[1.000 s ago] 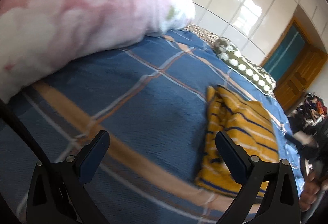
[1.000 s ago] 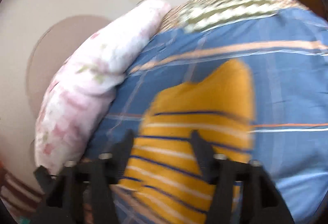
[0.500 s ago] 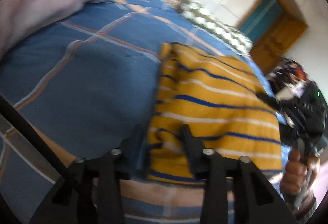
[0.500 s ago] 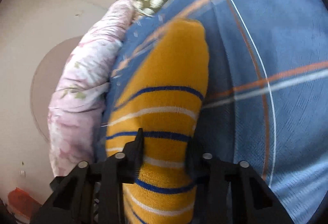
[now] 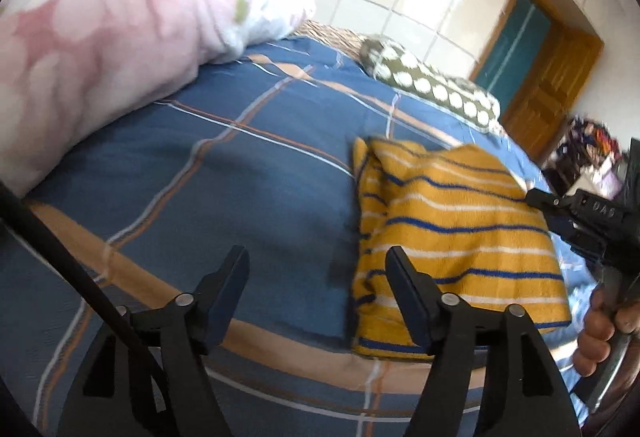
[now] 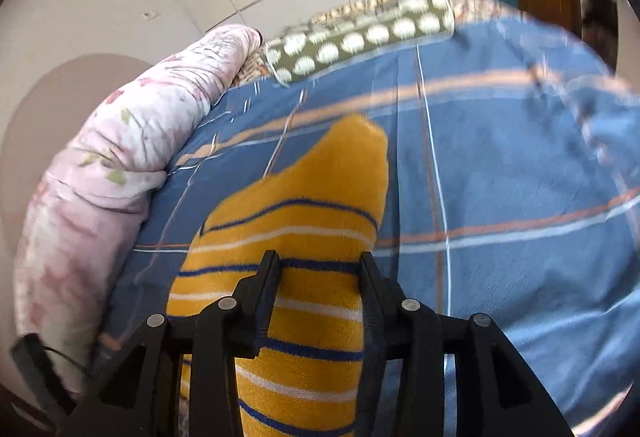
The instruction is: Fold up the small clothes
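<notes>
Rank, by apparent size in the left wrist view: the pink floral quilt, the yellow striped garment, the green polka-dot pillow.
1. Pink floral quilt, though its nearness to the camera inflates it.
2. Yellow striped garment.
3. Green polka-dot pillow, farthest away.

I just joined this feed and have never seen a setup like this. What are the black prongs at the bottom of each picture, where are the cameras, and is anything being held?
No robot here: a person holds a handheld two-finger gripper in each hand, each with a fisheye camera looking along its jaws. The left gripper is open, above the blue plaid bedsheet, holding nothing. The right gripper hangs over the folded yellow garment with blue and white stripes; its jaws stand apart, gripping nothing. A pink floral quilt and a green polka-dot pillow lie further back.
</notes>
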{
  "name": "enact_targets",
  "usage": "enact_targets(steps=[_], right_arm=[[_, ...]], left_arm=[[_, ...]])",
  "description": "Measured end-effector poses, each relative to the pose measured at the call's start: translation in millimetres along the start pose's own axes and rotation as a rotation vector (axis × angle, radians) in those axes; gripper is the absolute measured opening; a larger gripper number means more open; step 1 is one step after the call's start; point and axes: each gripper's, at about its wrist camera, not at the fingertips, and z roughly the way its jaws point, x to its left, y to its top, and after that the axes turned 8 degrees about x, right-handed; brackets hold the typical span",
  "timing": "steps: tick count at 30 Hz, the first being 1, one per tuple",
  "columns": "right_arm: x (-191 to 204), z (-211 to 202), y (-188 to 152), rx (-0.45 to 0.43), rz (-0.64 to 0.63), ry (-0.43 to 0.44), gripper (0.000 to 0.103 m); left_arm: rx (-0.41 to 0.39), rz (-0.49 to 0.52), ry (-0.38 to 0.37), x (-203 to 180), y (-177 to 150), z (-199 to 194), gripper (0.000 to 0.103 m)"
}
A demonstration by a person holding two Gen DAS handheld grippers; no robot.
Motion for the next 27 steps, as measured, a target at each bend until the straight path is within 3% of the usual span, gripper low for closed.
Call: enact_targets(steps=[5,10,11,15,17,20,22,25,27], right_arm=[[22.3,-7.6,6.7,-0.113,-0.01,-0.191,0.044],[64.8,20.6,5.4,0.003,-0.166,-0.047,0.041],[76.6,32.3,2.9,0.052,-0.214,-0.016,0.037],[109.0,69.4,-20.1,0.178,-0.327,0.016,0.033],[124.2,70.9,-35.7,0.196,-0.381,0.038,0.034],[136.1,65.1,-54.5,0.201,-0.457,0.041,0.043],[130.4,58.4,-63.2,0.226,-0.449,0.098,0.043],[117.9,42.5,-82.1,0.285,-0.437,0.182,0.043],[112.2,24.2,-105.1,0.301,-0.451,0.188,0.043]], left_arm=[[-0.015,-0.083,0.002,24.4,2.3,-6.3,0.075],[-0.053,-0.126,0.031,35.8,2.8,-15.4,0.076],[-0.083,-0.125,0.057,35.8,2.4,-20.6,0.078],[-0.172,-0.116,0.13,36.7,1.4,-36.2,0.086],[-0.213,-0.112,0.176,37.4,0.9,-43.2,0.088],[-0.268,-0.117,0.243,40.5,-0.3,-53.1,0.09],[-0.303,-0.113,0.27,41.2,-1.6,-60.8,0.091],[-0.373,-0.106,0.305,40.4,-7.0,-75.2,0.1],[-0.43,-0.096,0.339,37.9,-13.2,-87.3,0.103]])
